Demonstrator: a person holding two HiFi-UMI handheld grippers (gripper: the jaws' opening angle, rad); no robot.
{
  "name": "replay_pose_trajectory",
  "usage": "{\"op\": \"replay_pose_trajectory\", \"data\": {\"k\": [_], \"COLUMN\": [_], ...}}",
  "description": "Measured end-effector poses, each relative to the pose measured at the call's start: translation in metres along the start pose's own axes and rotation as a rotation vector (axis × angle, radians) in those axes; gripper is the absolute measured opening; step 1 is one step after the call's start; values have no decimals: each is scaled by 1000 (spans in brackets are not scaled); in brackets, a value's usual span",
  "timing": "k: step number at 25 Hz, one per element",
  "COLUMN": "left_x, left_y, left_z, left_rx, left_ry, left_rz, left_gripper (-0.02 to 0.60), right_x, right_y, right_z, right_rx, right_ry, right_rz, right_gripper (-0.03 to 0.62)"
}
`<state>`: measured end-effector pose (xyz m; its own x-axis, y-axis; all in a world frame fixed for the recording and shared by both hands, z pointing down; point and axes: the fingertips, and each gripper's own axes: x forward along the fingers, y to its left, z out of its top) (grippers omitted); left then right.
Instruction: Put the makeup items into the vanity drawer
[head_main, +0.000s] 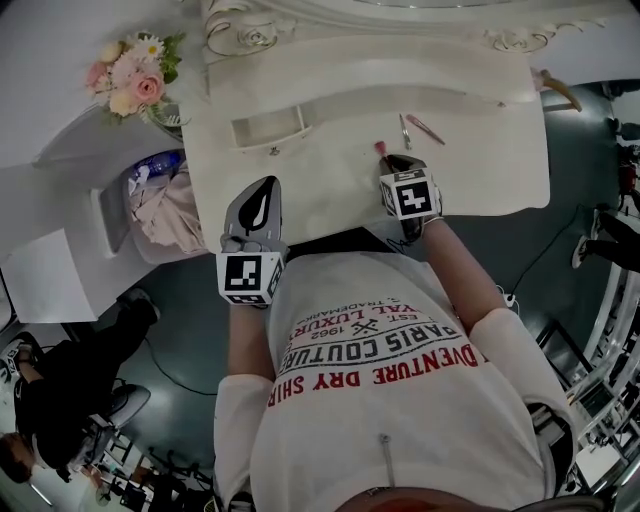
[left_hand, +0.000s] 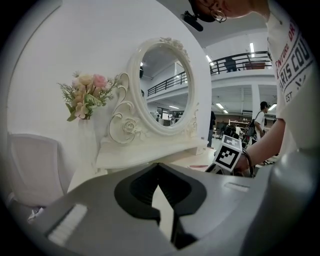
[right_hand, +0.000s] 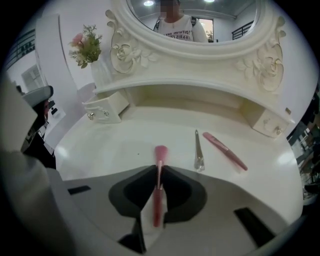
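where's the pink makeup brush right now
In the right gripper view the pink makeup brush is clamped between the right gripper's jaws, over the middle of the vanity top, just left of the silver metal tool.

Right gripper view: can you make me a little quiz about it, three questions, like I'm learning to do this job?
1. True or false: the right gripper is shut on the pink brush.
2. Pick one: what lies just beside the silver tweezers on the tabletop? A) a pink stick B) a comb C) a cup
3. One word: is the small drawer at the picture's left open or shut?

Key: 1 true; 2 A; 3 open.
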<state>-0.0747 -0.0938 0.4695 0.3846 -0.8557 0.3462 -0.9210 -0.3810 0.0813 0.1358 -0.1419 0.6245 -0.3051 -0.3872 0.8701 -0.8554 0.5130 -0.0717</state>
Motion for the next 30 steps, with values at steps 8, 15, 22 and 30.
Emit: {"op": "replay_pose_trajectory", "data": {"k": [8, 15, 22, 30], "left_x": [-7, -16, -35, -60], "left_y": [24, 49, 82, 115], "left_z": [13, 39, 40, 28], "left_rx": [14, 32, 22, -13], "left_ry": [-15, -62, -66, -51], "left_rz": [-4, 17, 92, 173], "left_gripper": [8, 8, 8, 8], "right_x": [-14, -33, -30, -1], "right_y": [14, 58, 126, 193], "right_z": [34, 105, 167, 189], "right_rx": [10, -146, -456, -695], "right_ry": [-59, -183, -264, -223], "right_rz": [29, 109, 213, 344], "right_gripper": [52, 52, 52, 52]}}
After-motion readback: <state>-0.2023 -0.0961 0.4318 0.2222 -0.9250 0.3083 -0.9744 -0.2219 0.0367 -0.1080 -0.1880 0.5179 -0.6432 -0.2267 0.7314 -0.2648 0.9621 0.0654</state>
